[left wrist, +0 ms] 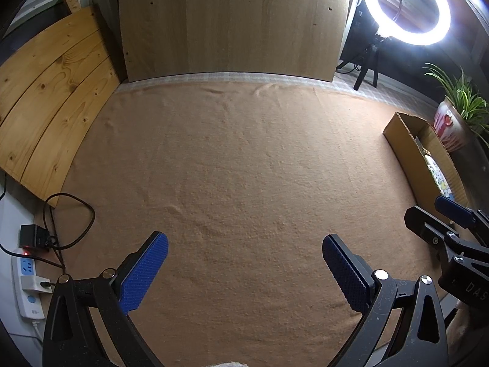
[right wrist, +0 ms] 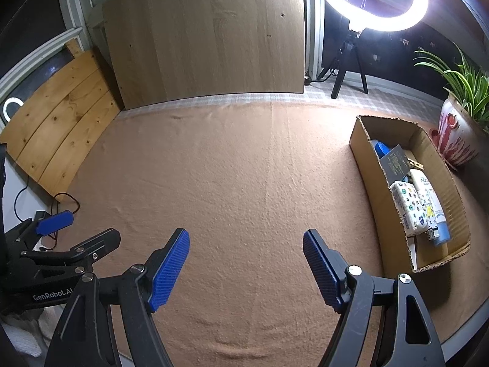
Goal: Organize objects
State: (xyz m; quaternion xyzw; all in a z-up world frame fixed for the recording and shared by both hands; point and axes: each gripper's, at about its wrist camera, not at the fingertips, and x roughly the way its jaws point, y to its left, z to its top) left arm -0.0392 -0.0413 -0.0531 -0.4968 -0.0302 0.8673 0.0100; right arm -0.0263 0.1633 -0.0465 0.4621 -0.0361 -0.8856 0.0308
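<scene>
A long cardboard box lies on the right of the tan cloth. In it lie a patterned white pack, a white tube with a blue cap, a dark card and a blue item. My right gripper is open and empty over the cloth, left of the box. My left gripper is open and empty over the bare cloth; it also shows in the right wrist view at the lower left. The box sits to its right.
A potted plant stands right of the box. A ring light on a tripod stands at the back right. Wooden boards lean at the back and back left. A power strip with cables lies off the cloth's left edge.
</scene>
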